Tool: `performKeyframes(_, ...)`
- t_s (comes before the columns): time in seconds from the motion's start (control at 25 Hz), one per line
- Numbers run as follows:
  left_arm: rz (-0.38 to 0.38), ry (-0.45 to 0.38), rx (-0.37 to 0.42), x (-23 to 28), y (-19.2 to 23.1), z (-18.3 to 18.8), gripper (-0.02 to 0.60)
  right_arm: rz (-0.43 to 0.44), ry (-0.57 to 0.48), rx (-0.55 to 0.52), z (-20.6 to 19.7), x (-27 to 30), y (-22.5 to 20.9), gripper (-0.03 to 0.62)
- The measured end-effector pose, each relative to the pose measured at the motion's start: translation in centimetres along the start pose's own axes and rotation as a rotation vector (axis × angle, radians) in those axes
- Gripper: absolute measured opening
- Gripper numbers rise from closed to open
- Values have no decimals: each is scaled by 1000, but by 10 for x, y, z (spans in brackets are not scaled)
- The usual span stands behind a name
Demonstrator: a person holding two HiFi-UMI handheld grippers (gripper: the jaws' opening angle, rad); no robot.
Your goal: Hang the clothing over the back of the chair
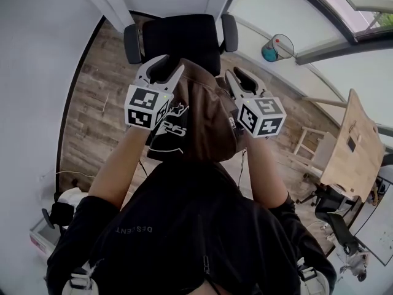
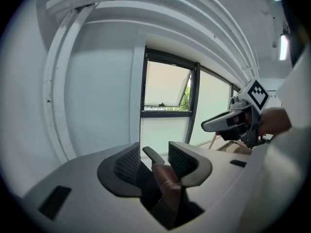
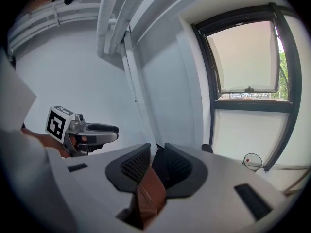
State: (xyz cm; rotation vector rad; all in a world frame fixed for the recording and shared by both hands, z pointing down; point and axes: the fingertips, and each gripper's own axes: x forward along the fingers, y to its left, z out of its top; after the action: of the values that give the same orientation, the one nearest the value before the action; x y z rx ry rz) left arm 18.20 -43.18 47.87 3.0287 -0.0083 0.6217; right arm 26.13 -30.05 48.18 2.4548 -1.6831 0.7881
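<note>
A brown garment with white print lies draped over the back of a black office chair. My left gripper is at its left shoulder and my right gripper at its right. In the left gripper view the left gripper stands open, a fold of brown cloth loose between the jaws beside the right pad. The right gripper is open too, with cloth lying low between its jaws. Each gripper shows in the other's view: the right gripper and the left gripper.
The chair stands on a wood floor in a corner, a white wall at left and a window ahead. A wooden table and a second chair stand at right. A teal round object sits by the window wall.
</note>
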Motion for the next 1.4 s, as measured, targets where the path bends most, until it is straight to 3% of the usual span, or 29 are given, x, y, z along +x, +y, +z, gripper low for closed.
performKeyframes(0.32, 4, -17, 5, -6, -7, 6, 179, 11, -15, 1, 0, -5, 2, 100)
performKeyframes(0.68, 42, -195, 30, -48, -33, 59, 178, 37, -190, -60, 34, -52, 16, 91)
performKeyframes(0.84, 52, -272, 82, -77, -59, 85, 178, 49, -273, -129, 52, -87, 30, 80)
performKeyframes(1.12, 7, -380, 80, -126, -114, 110, 132, 119, -363, -292, 70, -153, 68, 78)
performKeyframes(1.4, 22, -416, 109, -160, -163, 105, 84, 215, -391, -325, 58, -204, 90, 52)
